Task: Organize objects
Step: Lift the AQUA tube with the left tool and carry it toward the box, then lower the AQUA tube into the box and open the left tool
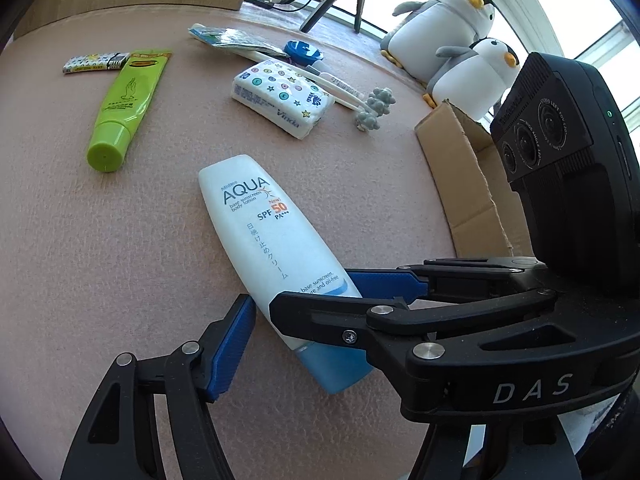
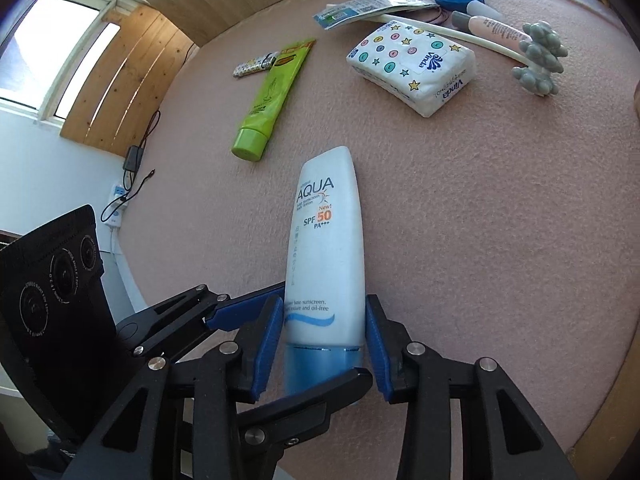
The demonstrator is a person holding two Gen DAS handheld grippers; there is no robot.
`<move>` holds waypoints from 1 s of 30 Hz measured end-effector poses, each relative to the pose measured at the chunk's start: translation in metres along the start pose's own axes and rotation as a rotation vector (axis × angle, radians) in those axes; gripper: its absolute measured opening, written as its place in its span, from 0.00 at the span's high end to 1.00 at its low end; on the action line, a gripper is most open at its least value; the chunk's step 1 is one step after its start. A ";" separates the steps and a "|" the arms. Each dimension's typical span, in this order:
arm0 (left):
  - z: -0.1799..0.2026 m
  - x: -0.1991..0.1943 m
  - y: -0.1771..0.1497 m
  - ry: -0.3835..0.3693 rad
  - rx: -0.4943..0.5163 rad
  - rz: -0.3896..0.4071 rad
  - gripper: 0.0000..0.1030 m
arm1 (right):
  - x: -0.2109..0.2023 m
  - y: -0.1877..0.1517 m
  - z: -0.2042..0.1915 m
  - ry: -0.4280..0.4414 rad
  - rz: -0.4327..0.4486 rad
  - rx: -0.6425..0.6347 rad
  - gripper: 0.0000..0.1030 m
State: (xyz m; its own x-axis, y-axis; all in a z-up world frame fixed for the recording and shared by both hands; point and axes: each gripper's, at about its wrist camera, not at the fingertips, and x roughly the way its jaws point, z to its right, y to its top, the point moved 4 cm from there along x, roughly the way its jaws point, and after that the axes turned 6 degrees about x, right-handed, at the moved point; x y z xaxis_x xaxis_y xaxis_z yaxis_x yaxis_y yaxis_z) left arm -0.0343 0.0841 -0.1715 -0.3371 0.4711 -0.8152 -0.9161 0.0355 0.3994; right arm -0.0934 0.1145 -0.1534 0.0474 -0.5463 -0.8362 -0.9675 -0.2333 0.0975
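Two claws: both sit at the near, blue-capped end of the sunscreen bottle (image 2: 326, 240).
Right gripper (image 2: 322, 344): clenched on the bottle; its blue pads (image 2: 267, 344) press the left and right sides just above the cap.
Left gripper (image 2: 326, 332): released and spread wide. From the right wrist view, one blue-padded finger reaches in from the left to the bottle's left edge, and the other black finger crosses in front of the cap.
Sunscreen bottle: white, marked AQUA SPF 50, lying lengthwise on the pink table cover (image 1: 100, 240) with its flat end pointing far. I cannot tell whether the cap end is raised off the cover.
Cardboard box (image 1: 460, 176): open, to the right of the bottle at the table's edge.
Green tube (image 1: 124, 108): farther out and to the left, lying flat with its cap toward the near side, well apart from the bottle.
Small patterned stick (image 1: 96, 63): touching the green tube's far end.
Tissue pack (image 1: 282, 96): farther out and to the right, with dots and stars on its wrapper.
Knobbed grey roller (image 1: 376, 108): just right of the tissue pack; its white handle runs behind the pack.
Pink tube (image 2: 496, 26): beside the roller handle.
Blue round lid (image 1: 303, 53) and foil packets (image 1: 236, 38): at the far edge.
Penguin plush toys (image 1: 436, 28): a pair, far right, beyond the table by the window.
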 end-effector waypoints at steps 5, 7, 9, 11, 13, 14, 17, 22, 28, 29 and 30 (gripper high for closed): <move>0.018 -0.017 0.004 0.003 0.041 0.027 0.31 | -0.023 -0.003 0.003 0.014 0.060 0.009 0.64; 0.031 -0.018 0.008 0.011 0.073 0.037 0.31 | -0.035 -0.003 0.006 0.024 0.091 0.022 0.64; 0.042 -0.017 0.020 0.009 0.106 0.049 0.31 | -0.049 -0.007 0.008 0.029 0.124 0.033 0.64; 0.057 -0.020 0.023 -0.002 0.137 0.057 0.31 | -0.064 -0.011 0.010 0.025 0.162 0.043 0.64; 0.074 -0.020 0.029 -0.021 0.167 0.063 0.31 | -0.081 -0.016 0.015 0.022 0.201 0.056 0.64; 0.082 -0.020 0.032 -0.032 0.181 0.064 0.31 | -0.089 -0.018 0.018 0.022 0.217 0.064 0.64; 0.112 -0.013 0.042 -0.063 0.237 0.066 0.31 | -0.113 -0.028 0.030 0.011 0.270 0.093 0.64; 0.162 0.014 0.054 -0.114 0.321 0.046 0.31 | -0.152 -0.037 0.068 -0.018 0.344 0.164 0.64; 0.208 0.046 0.058 -0.166 0.392 0.003 0.32 | -0.178 -0.049 0.110 -0.046 0.396 0.254 0.64; 0.213 0.049 0.058 -0.170 0.400 -0.004 0.32 | -0.180 -0.050 0.116 -0.049 0.401 0.267 0.64; 0.217 0.055 0.059 -0.174 0.410 -0.011 0.32 | -0.182 -0.053 0.121 -0.053 0.406 0.280 0.64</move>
State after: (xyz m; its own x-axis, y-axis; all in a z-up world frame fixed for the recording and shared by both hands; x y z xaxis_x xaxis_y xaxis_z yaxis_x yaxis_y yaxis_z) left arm -0.0598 0.3035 -0.1014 -0.2539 0.6088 -0.7516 -0.7456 0.3717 0.5530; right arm -0.0811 0.3242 -0.0715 -0.3528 -0.5049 -0.7878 -0.9352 0.2187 0.2786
